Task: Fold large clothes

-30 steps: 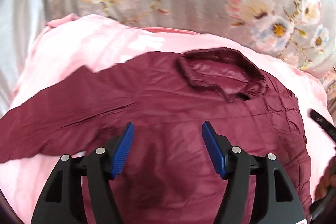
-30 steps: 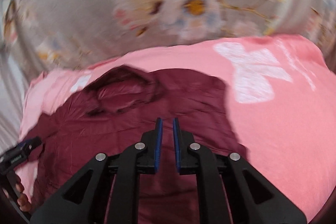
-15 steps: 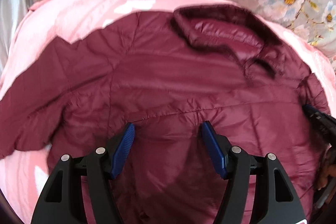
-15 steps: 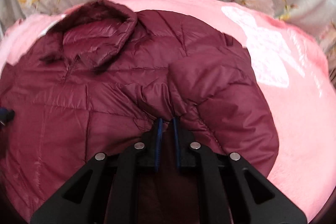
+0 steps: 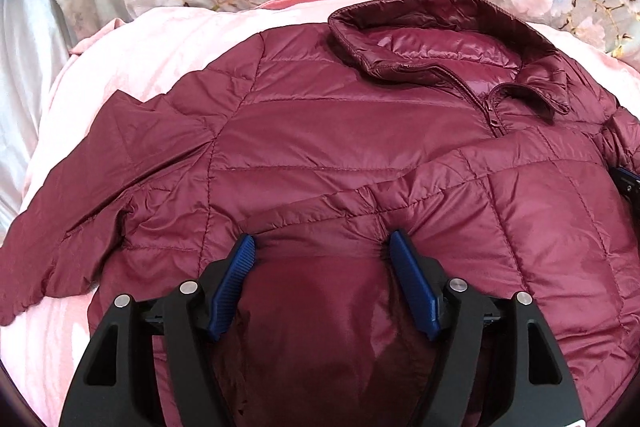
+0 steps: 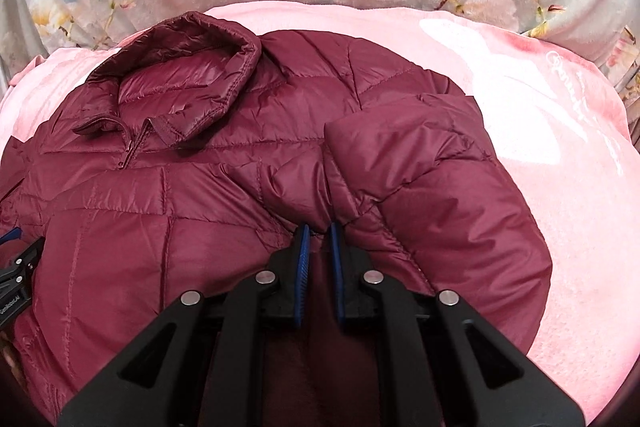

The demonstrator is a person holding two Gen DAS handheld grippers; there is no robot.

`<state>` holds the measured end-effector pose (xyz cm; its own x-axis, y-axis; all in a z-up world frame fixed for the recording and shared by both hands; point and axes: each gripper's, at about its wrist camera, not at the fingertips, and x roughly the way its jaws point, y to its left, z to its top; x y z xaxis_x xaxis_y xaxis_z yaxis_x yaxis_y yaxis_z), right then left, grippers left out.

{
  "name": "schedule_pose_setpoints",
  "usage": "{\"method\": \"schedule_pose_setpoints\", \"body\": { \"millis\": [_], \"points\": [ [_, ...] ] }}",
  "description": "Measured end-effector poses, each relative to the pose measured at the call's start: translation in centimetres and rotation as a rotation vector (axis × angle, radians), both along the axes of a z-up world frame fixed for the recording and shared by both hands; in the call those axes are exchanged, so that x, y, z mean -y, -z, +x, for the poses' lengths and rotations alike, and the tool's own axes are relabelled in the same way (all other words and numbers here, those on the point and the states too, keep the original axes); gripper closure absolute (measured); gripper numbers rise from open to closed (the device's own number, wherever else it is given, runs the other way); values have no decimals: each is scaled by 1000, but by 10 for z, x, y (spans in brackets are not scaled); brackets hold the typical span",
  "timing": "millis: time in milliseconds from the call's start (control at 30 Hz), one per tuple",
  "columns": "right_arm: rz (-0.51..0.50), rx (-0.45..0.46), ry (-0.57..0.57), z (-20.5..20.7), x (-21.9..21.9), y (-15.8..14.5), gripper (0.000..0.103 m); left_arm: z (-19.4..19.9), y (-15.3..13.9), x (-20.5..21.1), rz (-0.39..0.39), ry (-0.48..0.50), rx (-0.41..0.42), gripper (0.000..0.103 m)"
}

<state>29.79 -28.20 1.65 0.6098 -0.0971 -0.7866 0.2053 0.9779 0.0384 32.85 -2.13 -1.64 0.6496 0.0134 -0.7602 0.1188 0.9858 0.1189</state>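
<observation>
Maroon jacket (image 5: 328,147) lies collar toward frame top; left gripper (image 5: 322,247) jaws wide; right gripper (image 6: 318,229) pinches a sleeve fold.

Both wrist views close above, facing forward, sharing jacket (image 5: 320,131) collar (image 6: 180,67)

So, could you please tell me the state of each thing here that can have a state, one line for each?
Jacket: lying front up on the pink blanket, partly folded.
Right-side sleeve: folded in over the front.
Other sleeve: spread out flat.
Zipper: open at the collar, closed below.
Left gripper: open, over the jacket.
Right gripper: shut on the folded sleeve.
</observation>
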Motion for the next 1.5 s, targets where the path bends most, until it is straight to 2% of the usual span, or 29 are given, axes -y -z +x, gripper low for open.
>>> {"method": "schedule_pose_setpoints", "body": {
  "millis": [100,200,233,300,333,367,400,533,633,700,833,933,967,1000,1033,1067,1100,1200,1233,1300,1333,1400,1500],
  "points": [
    [28,9,3,-2,4,0,93,1,0,-2,-10,-14,-2,28],
    [29,23,34,-14,7,-10,93,-3,-4,-15,-69,-22,-17,27],
    [29,34,41,-26,3,-20,89,-10,-10,-26,-101,-25,-30,27],
    [43,74,-6,-57,-11,-42,75,-27,-24,-53,-177,-32,-32,27],
    [42,91,-24,-70,-17,-50,61,-39,-34,-74,-218,-50,-24,26],
    [38,107,-46,-87,-25,-57,52,-47,-42,-93,-242,-73,-17,22],
    [36,112,-64,-99,-31,-61,50,-55,-48,-113,-266,-103,-10,20],
    [93,86,-117,-147,-57,-67,49,-74,-55,-223,-342,-312,-15,19],
    [144,46,-130,-170,-74,-63,49,-82,-42,-309,-400,-515,-44,19],
    [121,27,-138,-179,-86,-61,49,-91,-28,-367,-464,-650,-58,20],
    [112,2,-159,-194,-105,-61,48,-101,-6,-438,-559,-825,-68,21],
    [122,1,-168,-200,-113,-66,44,-106,4,-470,-670,-869,-69,24],
    [116,4,-169,-201,-114,-69,43,-107,3,-474,-683,-877,-57,31],
    [114,7,-169,-202,-116,-71,43,-106,0,-477,-685,-877,-50,52],
    [115,10,-168,-202,-115,-73,43,-101,-5,-476,-684,-854,-53,68],
    [116,14,-163,-202,-114,-75,43,-96,-7,-474,-685,-836,-63,98],
    [118,19,-158,-203,-113,-77,43,-92,-12,-469,-678,-820,-72,103],
    [129,37,-137,-207,-106,-84,43,-86,-44,-440,-580,-737,-28,103],
    [133,41,-132,-208,-104,-86,43,-84,-62,-421,-527,-692,-5,103],
    [136,48,-121,-210,-100,-89,42,-80,-92,-382,-476,-590,34,103],
    [138,53,-113,-212,-96,-90,42,-78,-115,-348,-441,-505,58,103],
    [143,55,-103,-215,-91,-91,42,-80,-140,-302,-408,-394,90,103],
    [142,60,-87,-220,-83,-92,42,-83,-179,-209,-369,-187,138,103]
  ]
}}
